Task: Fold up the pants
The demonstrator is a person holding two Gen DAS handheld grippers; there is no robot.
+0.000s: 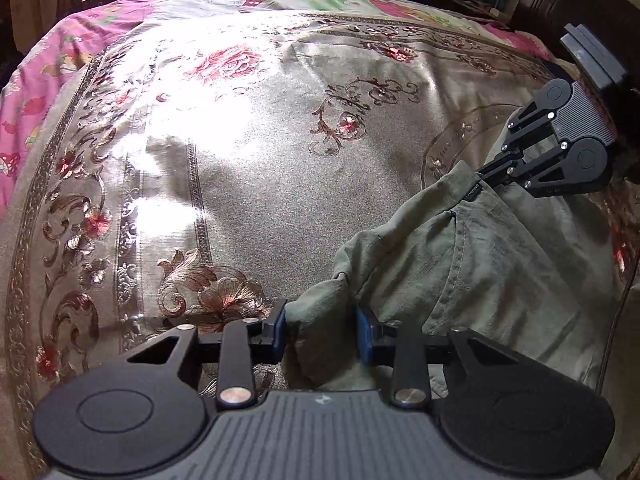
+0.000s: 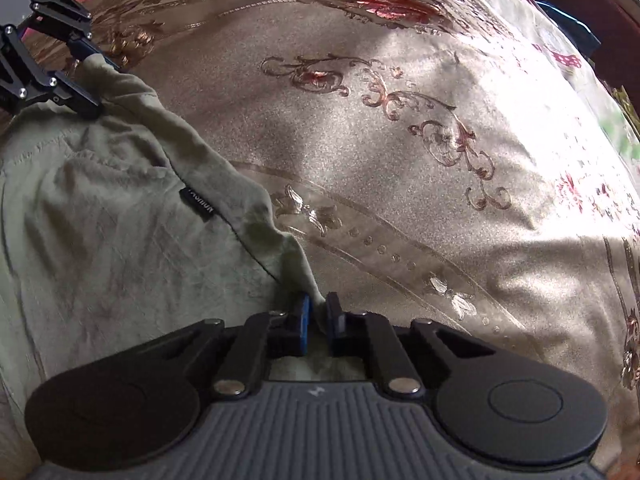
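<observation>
Olive-green pants (image 1: 480, 256) lie bunched on a gold floral bedspread (image 1: 248, 184). In the left wrist view my left gripper (image 1: 324, 330) has its blue-padded fingers apart with a fold of the pants' edge between them; the pads are not pressed together. My right gripper (image 1: 486, 174) shows at the right, pinched on the waistband beside a small black label. In the right wrist view my right gripper (image 2: 318, 322) is shut on a thin edge of the pants (image 2: 112, 232). My left gripper (image 2: 94, 80) shows at the upper left, at another corner of the cloth.
The bedspread (image 2: 400, 160) covers most of the bed, with a bright glare patch at the left. A pink patterned sheet (image 1: 36, 92) lines the far and left edges. Dark clutter and furniture stand beyond the bed's far edge.
</observation>
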